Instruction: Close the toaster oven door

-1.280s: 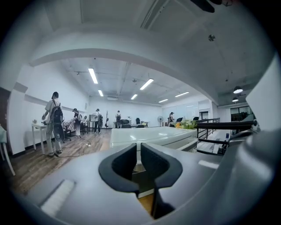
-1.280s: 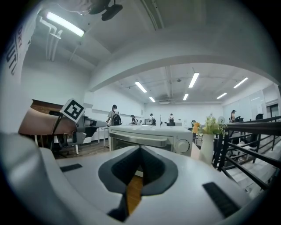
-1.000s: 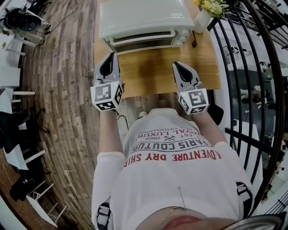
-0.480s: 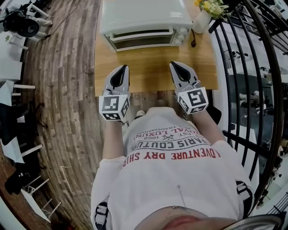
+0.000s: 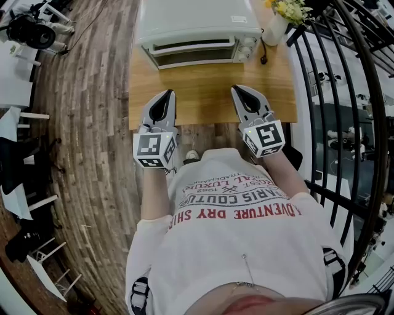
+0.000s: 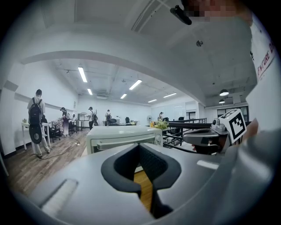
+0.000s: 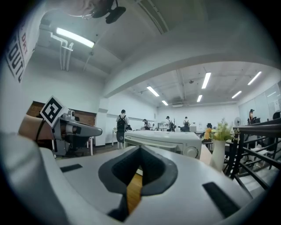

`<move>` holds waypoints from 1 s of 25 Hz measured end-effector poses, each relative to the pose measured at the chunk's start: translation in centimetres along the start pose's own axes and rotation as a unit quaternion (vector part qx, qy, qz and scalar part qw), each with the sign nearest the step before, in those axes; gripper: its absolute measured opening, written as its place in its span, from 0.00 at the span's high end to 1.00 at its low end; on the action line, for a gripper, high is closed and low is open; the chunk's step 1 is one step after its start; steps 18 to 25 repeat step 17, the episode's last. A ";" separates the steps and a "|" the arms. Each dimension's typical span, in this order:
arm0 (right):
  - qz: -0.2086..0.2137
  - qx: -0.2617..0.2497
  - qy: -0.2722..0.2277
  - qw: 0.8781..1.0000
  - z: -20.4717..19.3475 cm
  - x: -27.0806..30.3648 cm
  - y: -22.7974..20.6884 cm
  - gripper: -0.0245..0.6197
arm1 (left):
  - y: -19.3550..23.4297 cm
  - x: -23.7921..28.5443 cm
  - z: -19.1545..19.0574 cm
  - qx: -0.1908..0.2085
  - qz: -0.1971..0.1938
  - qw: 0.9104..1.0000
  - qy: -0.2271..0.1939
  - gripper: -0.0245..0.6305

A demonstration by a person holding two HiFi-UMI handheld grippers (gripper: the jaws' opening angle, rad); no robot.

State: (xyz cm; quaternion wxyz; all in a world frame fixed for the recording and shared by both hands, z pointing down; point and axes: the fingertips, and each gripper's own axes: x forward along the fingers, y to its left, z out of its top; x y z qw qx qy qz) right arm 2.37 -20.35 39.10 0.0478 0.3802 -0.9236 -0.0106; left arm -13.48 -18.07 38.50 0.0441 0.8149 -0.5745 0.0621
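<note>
The toaster oven [image 5: 197, 24], at the table's [image 5: 209, 86] far edge, is judged closed already; the left gripper [image 5: 166, 95] and right gripper [image 5: 239, 91] are held empty near the near edge, jaws together.

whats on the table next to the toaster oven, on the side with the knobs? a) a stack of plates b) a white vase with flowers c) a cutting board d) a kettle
b: a white vase holding yellow flowers stands on the table right beside the knob end of the toaster oven, on the person's right.
</note>
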 end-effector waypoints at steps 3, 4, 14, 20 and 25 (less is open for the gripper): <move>0.001 -0.001 -0.001 1.000 -0.1 -0.1 -0.2 0.98 | 0.0 0.1 0.1 -0.004 0.004 1.000 -0.002 0.94; 0.001 -0.001 -0.002 1.000 -0.1 -0.2 -0.3 0.98 | -0.1 0.2 0.1 -0.004 0.005 1.000 -0.003 0.94; 0.010 0.008 0.001 1.000 -0.2 0.2 -0.4 0.98 | 0.3 0.2 0.4 -0.004 0.011 1.000 -0.003 0.94; 0.012 0.002 0.000 1.000 0.1 0.3 -0.3 0.98 | 0.4 0.0 0.7 -0.002 0.013 1.000 -0.005 0.94; 0.012 0.002 0.000 1.000 0.1 0.3 -0.3 0.98 | 0.4 0.0 0.7 -0.002 0.013 1.000 -0.005 0.94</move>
